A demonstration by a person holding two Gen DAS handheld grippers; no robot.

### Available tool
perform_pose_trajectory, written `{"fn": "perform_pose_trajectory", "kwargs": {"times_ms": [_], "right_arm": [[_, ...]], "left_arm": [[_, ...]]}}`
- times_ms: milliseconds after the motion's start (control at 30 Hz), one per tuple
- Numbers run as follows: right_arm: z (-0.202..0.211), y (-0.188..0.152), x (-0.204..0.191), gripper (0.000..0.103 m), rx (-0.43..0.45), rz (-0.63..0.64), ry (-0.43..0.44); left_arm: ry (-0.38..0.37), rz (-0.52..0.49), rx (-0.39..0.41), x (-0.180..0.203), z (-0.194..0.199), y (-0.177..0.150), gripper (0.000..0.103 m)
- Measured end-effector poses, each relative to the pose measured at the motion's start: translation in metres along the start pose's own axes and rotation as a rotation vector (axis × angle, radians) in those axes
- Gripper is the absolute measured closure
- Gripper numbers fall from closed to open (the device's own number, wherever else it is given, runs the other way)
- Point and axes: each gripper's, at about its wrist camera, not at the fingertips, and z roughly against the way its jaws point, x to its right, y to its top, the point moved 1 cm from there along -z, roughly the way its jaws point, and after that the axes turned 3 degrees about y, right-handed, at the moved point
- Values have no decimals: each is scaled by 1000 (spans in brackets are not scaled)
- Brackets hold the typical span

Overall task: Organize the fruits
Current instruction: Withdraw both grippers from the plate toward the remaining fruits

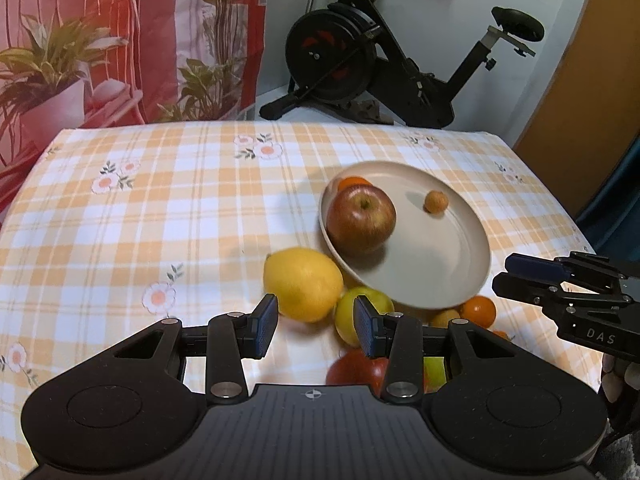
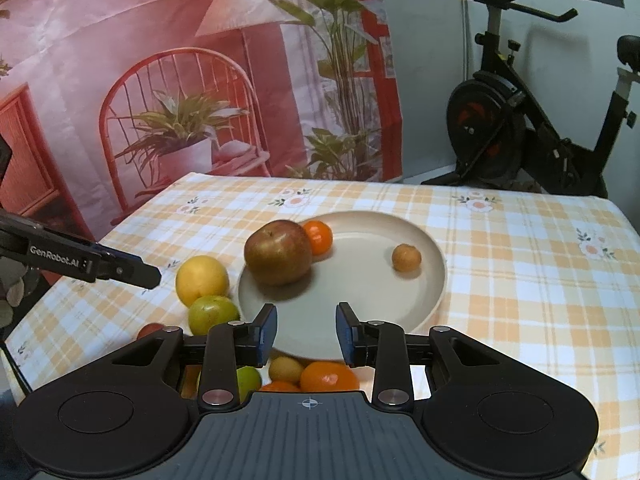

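Holding both grippers low over the checked tablecloth, you have each pair of fingers spread apart with nothing between them. Your left gripper sits just behind the yellow lemon, which lies right ahead of its left finger; a green fruit shows just past its right finger, and a red apple lies beneath the fingers, close to the gripper body. Ahead and to the right of that gripper stands the beige plate, carrying a large red-brown apple, an orange mandarin tucked behind it, and a small tan fruit apart from both. Another small orange rests by the plate's near rim.

Your right gripper hovers at the plate's near edge, the rim lying between its open fingers. Below them, close to the gripper body, you have an orange and a yellowish fruit. An exercise bike stands beyond the table.
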Motion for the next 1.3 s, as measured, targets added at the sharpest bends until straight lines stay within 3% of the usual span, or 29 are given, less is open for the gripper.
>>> {"fn": "perform_pose_trajectory", "kwargs": {"times_ms": [667, 933, 1300], "right_arm": [[25, -22, -25, 68, -42, 22, 33], [24, -29, -38, 46, -90, 50, 70], [20, -42, -61, 36, -175, 114, 132]], "left_arm": [[-33, -23, 9, 18, 19, -31, 59], [-21, -8, 6, 16, 21, -37, 59], [-30, 1, -1, 18, 24, -45, 59]]}}
